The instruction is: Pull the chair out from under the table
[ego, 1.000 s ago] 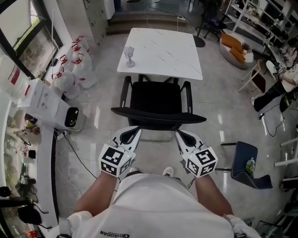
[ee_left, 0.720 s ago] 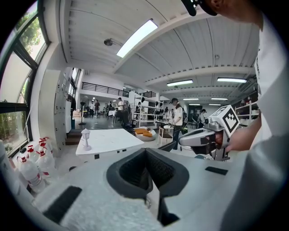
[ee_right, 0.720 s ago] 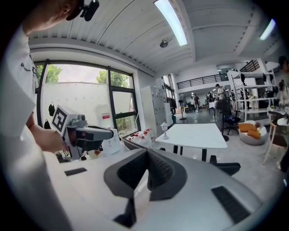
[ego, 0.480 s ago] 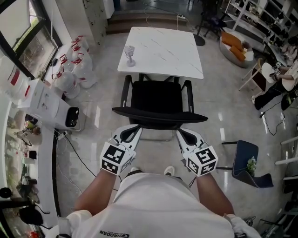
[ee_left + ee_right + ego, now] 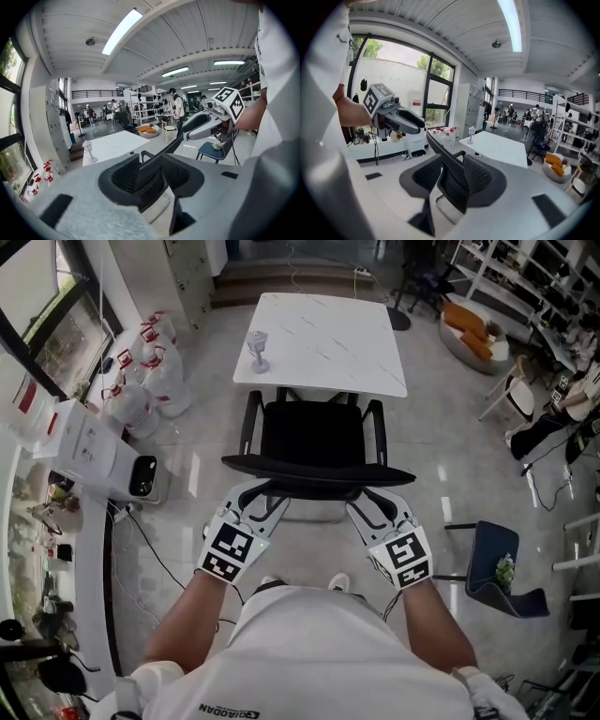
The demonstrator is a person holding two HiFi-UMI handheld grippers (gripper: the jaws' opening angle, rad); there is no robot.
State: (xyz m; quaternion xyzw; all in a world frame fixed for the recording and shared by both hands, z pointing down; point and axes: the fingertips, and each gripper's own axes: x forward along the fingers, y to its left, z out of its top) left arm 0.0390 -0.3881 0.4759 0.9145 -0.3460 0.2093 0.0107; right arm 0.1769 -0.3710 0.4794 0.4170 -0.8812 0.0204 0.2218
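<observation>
A black mesh office chair stands tucked against the near edge of the white marble-look table. Its backrest top rail runs across just ahead of my hands. My left gripper is at the rail's left part and my right gripper at its right part. Both have just been opening, and each now straddles the rail with its pads apart from it. In the left gripper view the backrest passes between the jaws of the left gripper. The right gripper view shows the same for the backrest and the right gripper.
A stemmed glass stands on the table's left side. White bags and a white box line the left wall. A blue chair stands at the right. A cable trails over the floor by my left leg.
Both grippers' jaws went from shut to open and rolled a little, and they now sit around the backrest's top rail. The chair has not moved.
</observation>
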